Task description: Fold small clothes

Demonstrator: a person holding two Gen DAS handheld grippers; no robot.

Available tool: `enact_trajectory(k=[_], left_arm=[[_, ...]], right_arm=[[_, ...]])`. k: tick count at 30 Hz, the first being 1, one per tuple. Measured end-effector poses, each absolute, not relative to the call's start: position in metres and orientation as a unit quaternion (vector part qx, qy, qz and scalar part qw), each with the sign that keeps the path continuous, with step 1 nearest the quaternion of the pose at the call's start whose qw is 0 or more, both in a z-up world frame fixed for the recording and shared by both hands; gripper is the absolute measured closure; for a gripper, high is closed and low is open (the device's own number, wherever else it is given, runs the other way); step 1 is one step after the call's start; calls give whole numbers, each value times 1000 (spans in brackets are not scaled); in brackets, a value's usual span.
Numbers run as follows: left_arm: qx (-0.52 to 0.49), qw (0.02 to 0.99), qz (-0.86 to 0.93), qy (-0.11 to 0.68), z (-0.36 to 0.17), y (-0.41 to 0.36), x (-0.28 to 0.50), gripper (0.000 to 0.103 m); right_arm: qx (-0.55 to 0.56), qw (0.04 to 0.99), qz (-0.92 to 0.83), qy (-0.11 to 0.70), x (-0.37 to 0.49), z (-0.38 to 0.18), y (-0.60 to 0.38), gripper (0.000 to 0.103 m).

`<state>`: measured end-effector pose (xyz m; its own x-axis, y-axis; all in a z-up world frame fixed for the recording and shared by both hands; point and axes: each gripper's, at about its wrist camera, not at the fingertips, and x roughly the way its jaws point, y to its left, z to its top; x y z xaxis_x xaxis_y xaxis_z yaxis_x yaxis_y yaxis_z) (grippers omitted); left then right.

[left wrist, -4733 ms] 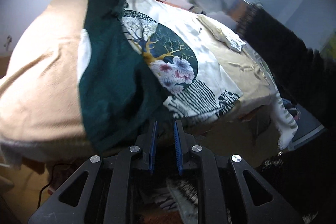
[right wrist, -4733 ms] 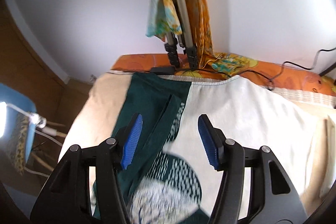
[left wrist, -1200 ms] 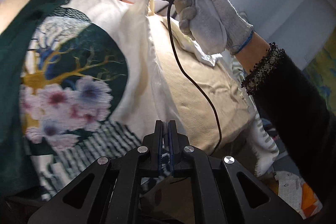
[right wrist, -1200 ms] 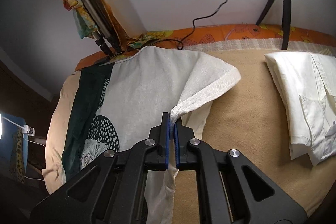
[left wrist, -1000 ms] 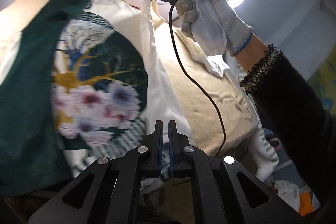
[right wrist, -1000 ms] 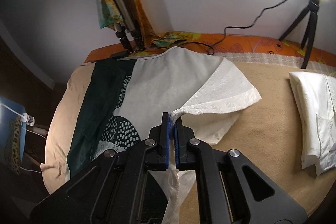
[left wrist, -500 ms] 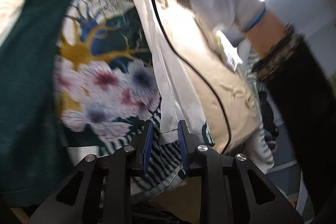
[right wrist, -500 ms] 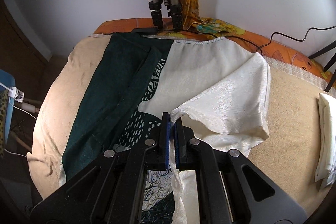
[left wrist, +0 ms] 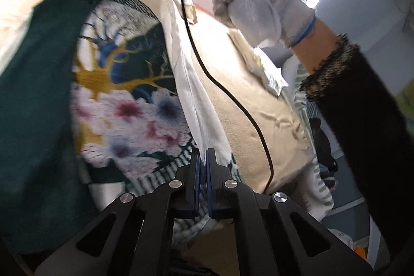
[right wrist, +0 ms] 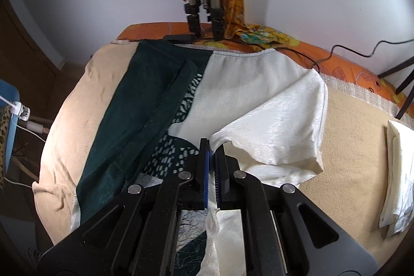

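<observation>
Bedding (right wrist: 349, 136), tan and broad, spreads ahead of both grippers and carries the printed shirt (right wrist: 248, 84), laid flat with its dark green side already turned in over the print. Folding looks about midway: the white side is only now lifted for its turn, and the crosswise folds remain. Off to the right gripper's far right lies a folded white garment (right wrist: 398, 172). Right gripper (right wrist: 212, 144) is clamped on the white sleeve edge. Left gripper (left wrist: 203, 157) has just closed, pinching the white hem.
</observation>
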<state>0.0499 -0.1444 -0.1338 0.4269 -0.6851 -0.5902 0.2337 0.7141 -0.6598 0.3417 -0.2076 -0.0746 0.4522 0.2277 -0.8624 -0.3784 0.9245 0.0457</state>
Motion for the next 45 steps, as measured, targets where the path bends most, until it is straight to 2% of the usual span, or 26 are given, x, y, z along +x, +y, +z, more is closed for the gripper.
enact_trajectory(k=[9,16,18,21,22,26,28,33,37,42,44,45], left_arm=[[-286,809,-231,460,-141,-83,45,102],[-270,809,-232,468,-147,-86,47,102],[-265,807,-239,470,-147,-94,47,102],[-252,809,-248,469,-146,-91,45,102],[-250,810,-250,468,-146,-89,44,102],[-258,808,-251,466,-148,-80,46,102],[-262,807,-252,465,-148,-77,46,102],[-253,811,-255,462,-147,-80,48,102],[-254,807,-259,466,-150,-80,49,102],[-255,804,-261,470,-153,-79,51,102],[-256,803,-263,469,-153,-79,50,102],[-254,804,-265,467,-152,-79,49,102]], right_arm=[[-120,834,209,495,336,-95,-140,98],[-129,813,222,522,341,-135,-116,98],[-108,802,235,539,342,-142,-122,91],[-73,792,262,546,333,-134,-142,66],[-58,793,274,541,328,-127,-152,61],[27,800,315,510,315,-94,-210,58],[56,819,290,492,321,-84,-240,52],[94,847,183,490,362,-97,-291,52],[106,837,179,506,380,-118,-290,52],[21,836,169,522,384,-132,-255,54],[-15,827,153,541,387,-139,-243,89],[-17,820,154,551,388,-140,-242,98]])
